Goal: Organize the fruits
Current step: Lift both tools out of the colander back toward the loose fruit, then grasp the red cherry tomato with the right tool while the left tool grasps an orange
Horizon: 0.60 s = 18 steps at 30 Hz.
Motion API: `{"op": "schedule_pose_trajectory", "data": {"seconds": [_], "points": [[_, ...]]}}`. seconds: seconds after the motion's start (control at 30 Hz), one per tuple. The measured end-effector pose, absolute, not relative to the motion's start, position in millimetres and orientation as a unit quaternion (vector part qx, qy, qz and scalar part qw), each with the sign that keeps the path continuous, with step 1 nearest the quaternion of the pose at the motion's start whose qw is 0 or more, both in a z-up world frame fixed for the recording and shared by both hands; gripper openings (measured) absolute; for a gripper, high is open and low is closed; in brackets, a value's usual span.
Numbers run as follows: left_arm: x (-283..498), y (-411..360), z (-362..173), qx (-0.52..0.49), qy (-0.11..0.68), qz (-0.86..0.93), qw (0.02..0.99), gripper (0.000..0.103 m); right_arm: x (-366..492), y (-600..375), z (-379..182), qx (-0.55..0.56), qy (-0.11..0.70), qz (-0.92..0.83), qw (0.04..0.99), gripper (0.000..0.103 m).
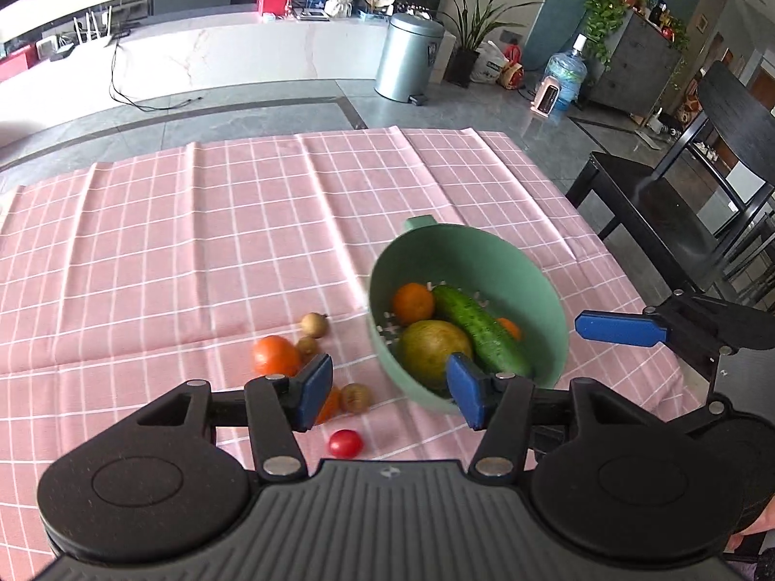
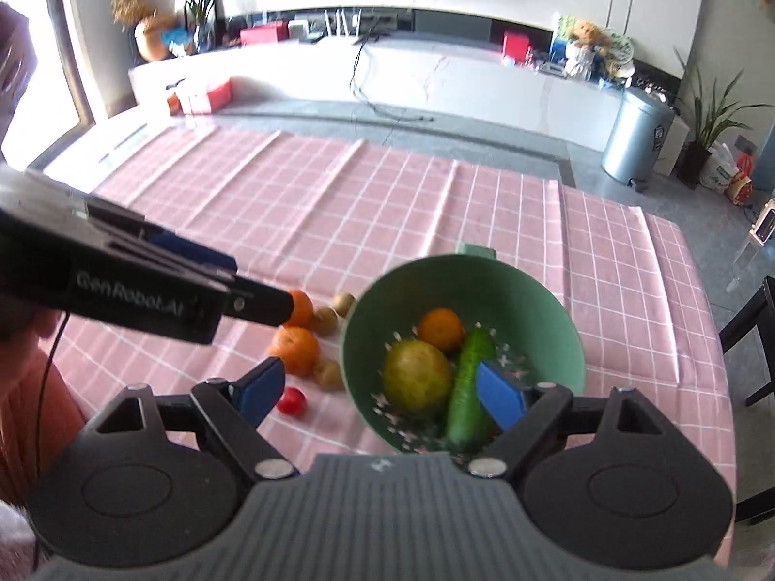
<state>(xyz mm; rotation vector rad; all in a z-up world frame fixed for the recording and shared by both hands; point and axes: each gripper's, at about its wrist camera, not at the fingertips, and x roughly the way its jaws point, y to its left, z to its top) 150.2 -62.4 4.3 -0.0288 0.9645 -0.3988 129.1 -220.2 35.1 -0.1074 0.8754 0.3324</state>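
Hovering empty, the left gripper [image 1: 390, 389] and right gripper [image 2: 380, 389] both gape wide above the table. Next comes the orange [image 1: 276, 356] at nine o'clock of the green bowl [image 1: 533, 281].

My claws [image 1: 390, 392] are black with blue pads [image 1: 315, 387]. The cloth [image 1: 193, 242] is pink with a white grid. The bowl [image 2: 533, 300] is mint green, holding a dark green cucumber [image 1: 479, 331], a yellow-green pear [image 2: 416, 377] and an orange [image 1: 412, 302]. Beside it lie another orange [image 1: 275, 356], a red tomato [image 1: 346, 443] and brown kiwis [image 1: 356, 397].
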Motion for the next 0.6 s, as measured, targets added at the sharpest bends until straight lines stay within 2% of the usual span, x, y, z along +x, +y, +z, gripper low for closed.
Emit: {"op": "schedule_pose_trajectory", "data": {"seconds": [0.17, 0.43, 0.53, 0.6], "points": [[140.5, -42.7, -5.5, 0.007, 0.453, -0.192, 0.871, 0.067, 114.4, -193.9, 22.8, -0.032, 0.391, 0.143, 0.909, 0.083], [134.3, -5.8, -23.7, -0.019, 0.441, -0.187, 0.877, 0.067, 92.1, -168.3, -11.2, -0.01, 0.378, 0.118, 0.918, 0.081], [133.4, 1.3, -34.3, -0.019, 0.445, -0.182, 0.876, 0.067, 88.6, -165.4, -27.2, 0.0, 0.381, 0.107, 0.918, 0.073], [133.6, 4.4, -41.7, -0.018, 0.448, -0.178, 0.876, 0.067, 88.7, -163.1, -35.8, 0.004, 0.386, 0.103, 0.917, 0.071]]}}
